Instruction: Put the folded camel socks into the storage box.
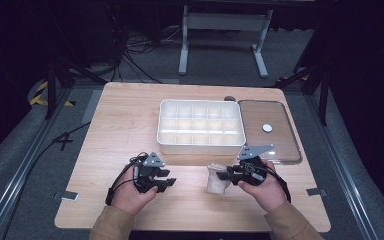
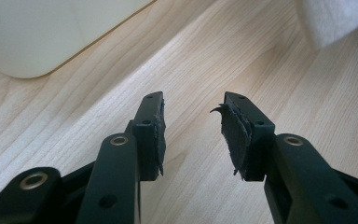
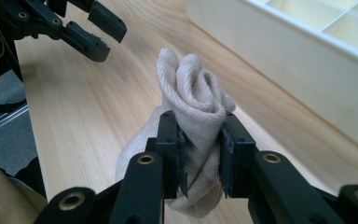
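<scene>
A rolled beige sock [image 3: 193,84] is clamped between the pads of my right gripper [image 3: 199,126], its rolled end sticking out past the fingertips. In the high view the sock [image 1: 216,181] hangs just above the table's front middle, with the right gripper [image 1: 226,175] shut on it from the right. My left gripper [image 1: 167,184] is a short way to the sock's left, open, with nothing between its jaws. The left gripper [image 2: 193,100] looks over bare wood, and the sock [image 2: 335,18] is at the top right corner there. One pad [image 2: 235,135] is torn.
A white compartment box [image 1: 200,145] stands at the table's middle, just behind both grippers. Its clear lid [image 1: 280,145] lies to its right with a small white disc [image 1: 267,128] on it. Bare wood runs along the front edge and the left side.
</scene>
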`<state>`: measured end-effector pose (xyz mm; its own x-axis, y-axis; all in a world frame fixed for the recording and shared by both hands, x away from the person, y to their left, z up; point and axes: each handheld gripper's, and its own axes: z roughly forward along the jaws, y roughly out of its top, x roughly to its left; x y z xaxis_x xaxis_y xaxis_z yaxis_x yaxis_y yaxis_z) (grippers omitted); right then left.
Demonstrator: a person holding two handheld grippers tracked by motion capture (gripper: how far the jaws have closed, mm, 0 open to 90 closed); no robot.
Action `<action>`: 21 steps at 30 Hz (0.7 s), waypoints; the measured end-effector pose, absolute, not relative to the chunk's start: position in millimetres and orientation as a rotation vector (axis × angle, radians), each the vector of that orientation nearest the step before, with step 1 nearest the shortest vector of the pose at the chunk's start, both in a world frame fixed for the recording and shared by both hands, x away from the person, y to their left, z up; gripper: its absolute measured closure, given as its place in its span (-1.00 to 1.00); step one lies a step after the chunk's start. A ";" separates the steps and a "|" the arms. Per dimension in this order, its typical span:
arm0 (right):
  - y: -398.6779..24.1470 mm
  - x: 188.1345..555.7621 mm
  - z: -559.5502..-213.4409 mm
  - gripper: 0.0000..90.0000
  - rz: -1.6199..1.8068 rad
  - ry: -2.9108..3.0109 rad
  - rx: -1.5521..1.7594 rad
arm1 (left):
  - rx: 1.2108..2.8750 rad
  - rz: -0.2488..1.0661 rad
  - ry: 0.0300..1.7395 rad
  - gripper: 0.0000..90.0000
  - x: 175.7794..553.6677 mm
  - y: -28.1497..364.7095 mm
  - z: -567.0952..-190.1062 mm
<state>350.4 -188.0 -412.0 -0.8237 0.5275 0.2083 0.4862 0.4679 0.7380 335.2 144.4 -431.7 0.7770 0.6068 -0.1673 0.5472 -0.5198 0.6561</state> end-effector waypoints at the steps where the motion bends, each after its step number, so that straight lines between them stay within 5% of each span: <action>1: -189.1 351.4 -409.2 0.61 1.311 2.645 0.911 | 2.241 0.103 0.852 0.33 336.0 145.5 -431.5; 21: -206.4 376.1 -375.5 0.61 1.230 2.588 0.878 | 2.227 0.091 0.872 0.32 338.3 149.5 -430.1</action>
